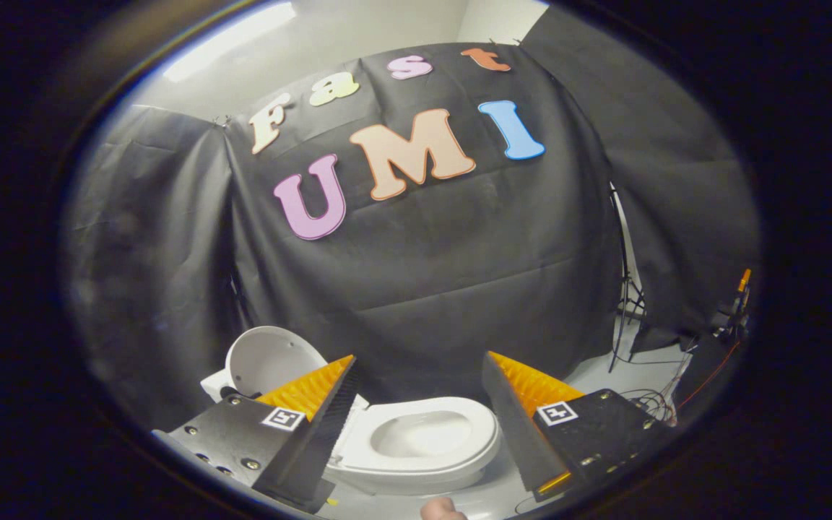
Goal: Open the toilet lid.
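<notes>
In the gripper view, below and just ahead of the fingers, a white toilet (416,444) stands on the pale floor (604,375) against the black cloth wall (423,289). The gripper (419,393) has its fingers spread wide apart, pinching nothing, and the bowl with its seat shows in the gap between them. The toilet lid (271,361) is already raised: it stands upright at the back of the bowl, beyond the left finger's tip, which partly hides its lower edge. The toilet's long axis runs slantwise, from the lid behind the left finger toward the bowl's front rim near the right finger. So the lid lies ahead and to the left of the fingers, apart from both of them, and the task looks done or all but done. A stand (625,303) and loose cables (651,401) sit beyond the right finger.
</notes>
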